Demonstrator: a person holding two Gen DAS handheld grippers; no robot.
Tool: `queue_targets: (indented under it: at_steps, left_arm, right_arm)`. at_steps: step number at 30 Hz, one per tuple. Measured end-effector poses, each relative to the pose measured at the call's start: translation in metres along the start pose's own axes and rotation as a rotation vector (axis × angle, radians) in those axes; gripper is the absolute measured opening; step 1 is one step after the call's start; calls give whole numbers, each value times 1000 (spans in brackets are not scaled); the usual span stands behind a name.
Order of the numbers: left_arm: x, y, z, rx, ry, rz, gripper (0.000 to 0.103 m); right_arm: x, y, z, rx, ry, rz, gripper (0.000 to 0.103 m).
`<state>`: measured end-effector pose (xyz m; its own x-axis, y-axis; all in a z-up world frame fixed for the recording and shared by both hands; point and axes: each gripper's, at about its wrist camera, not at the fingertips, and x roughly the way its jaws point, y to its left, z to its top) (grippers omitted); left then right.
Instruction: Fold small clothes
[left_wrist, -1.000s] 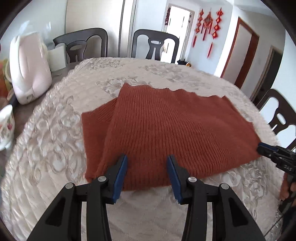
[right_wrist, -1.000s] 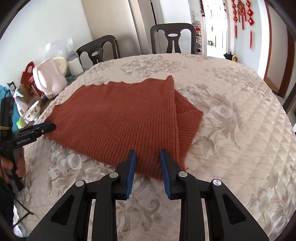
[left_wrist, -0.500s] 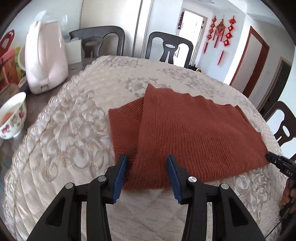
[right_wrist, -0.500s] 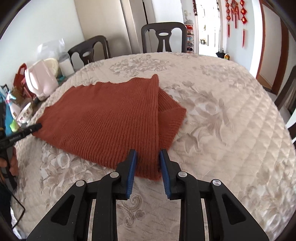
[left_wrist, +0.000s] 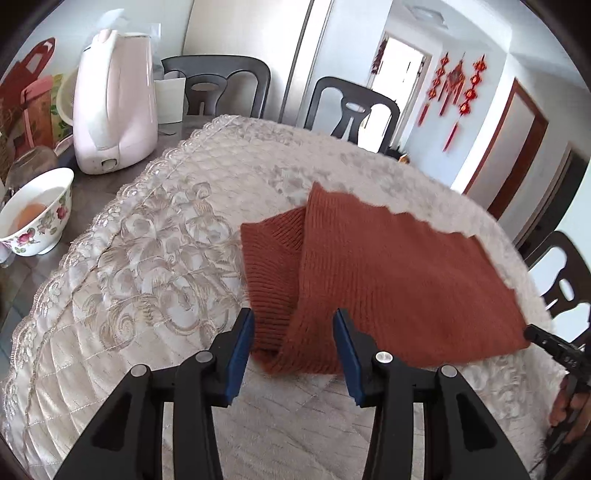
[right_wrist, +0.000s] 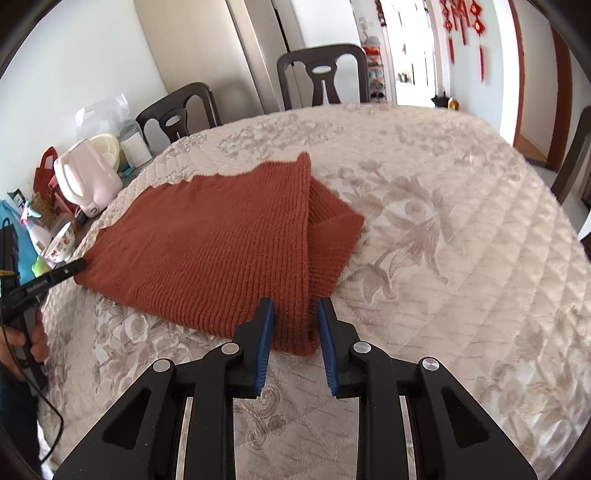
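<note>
A rust-red knitted garment (left_wrist: 388, 280) lies flat on the quilted table cover (left_wrist: 147, 266), with one end folded over so a lower layer sticks out. My left gripper (left_wrist: 293, 332) is open, its jaws either side of the garment's near left corner, just above it. My right gripper (right_wrist: 293, 321) is open, its jaws straddling the garment's (right_wrist: 221, 243) near right corner at the fold. Each view shows the other gripper at the far corner: the right one in the left wrist view (left_wrist: 554, 347), the left one in the right wrist view (right_wrist: 44, 280).
A pink kettle (left_wrist: 114, 103) and a flowered bowl (left_wrist: 37, 210) stand at the table's left edge, with bags behind. Dark chairs (left_wrist: 351, 110) ring the table. The quilted cover (right_wrist: 461, 240) extends wide to the right of the garment.
Both grippers have shifted towards the garment's near corners. The left view has swung left, bringing the kettle and bowl closer. The garment lies as before. Both grippers stay open.
</note>
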<state>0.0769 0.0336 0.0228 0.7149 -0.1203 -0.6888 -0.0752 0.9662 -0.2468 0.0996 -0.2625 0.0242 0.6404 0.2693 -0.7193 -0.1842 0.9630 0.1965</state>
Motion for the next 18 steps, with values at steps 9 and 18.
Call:
queue_targets:
  at_steps: [9, 18]
  left_arm:
    - [18, 12, 6, -41, 49, -8, 47]
    - [25, 19, 12, -67, 69, -55, 47]
  right_arm:
    - [15, -8, 7, 26, 36, -42, 44]
    - [17, -19, 10, 77, 38, 7, 46]
